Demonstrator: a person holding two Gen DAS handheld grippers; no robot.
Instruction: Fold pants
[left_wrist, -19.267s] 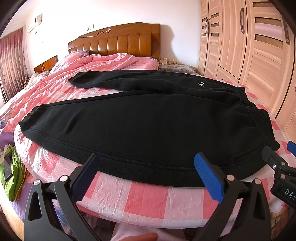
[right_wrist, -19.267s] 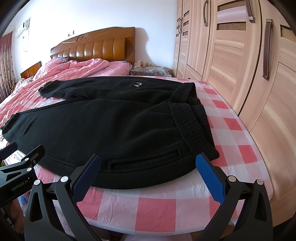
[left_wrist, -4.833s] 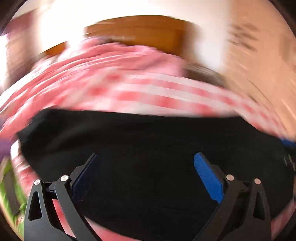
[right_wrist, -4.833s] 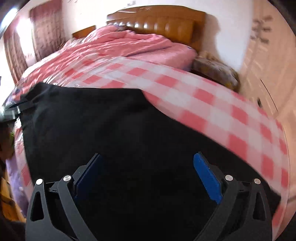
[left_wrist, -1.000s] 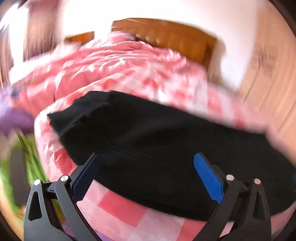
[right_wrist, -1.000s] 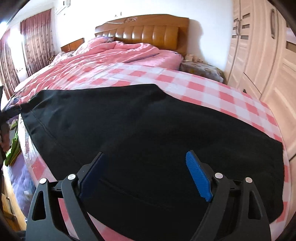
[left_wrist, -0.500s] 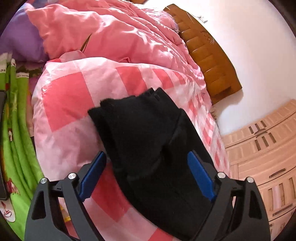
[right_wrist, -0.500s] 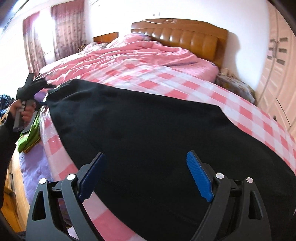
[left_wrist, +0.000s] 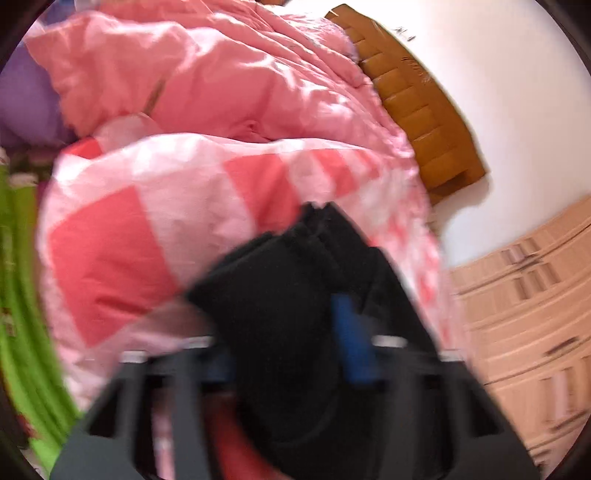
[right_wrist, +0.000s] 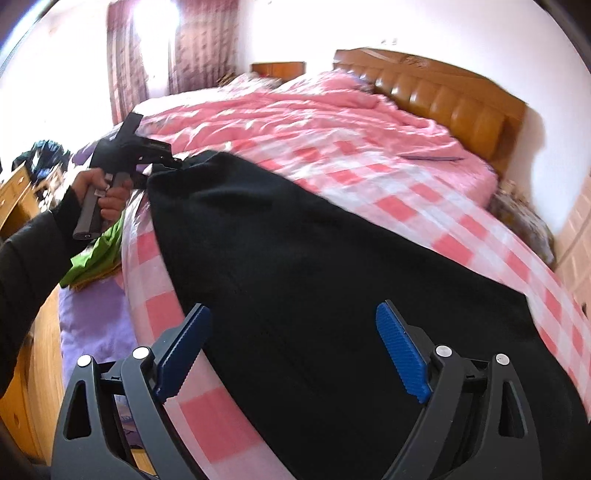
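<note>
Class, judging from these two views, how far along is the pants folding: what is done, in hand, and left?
Done: the black pants lie lengthwise, apparently leg over leg, on the checked bed. In hand: the left gripper has its jaws closed on the cuff end; the right gripper hovers open. Left: the crosswise fold, cuffs toward the far end.

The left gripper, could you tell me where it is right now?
In the right wrist view, the left gripper is far left, at the pants' cuff end by the bed's edge.
</note>
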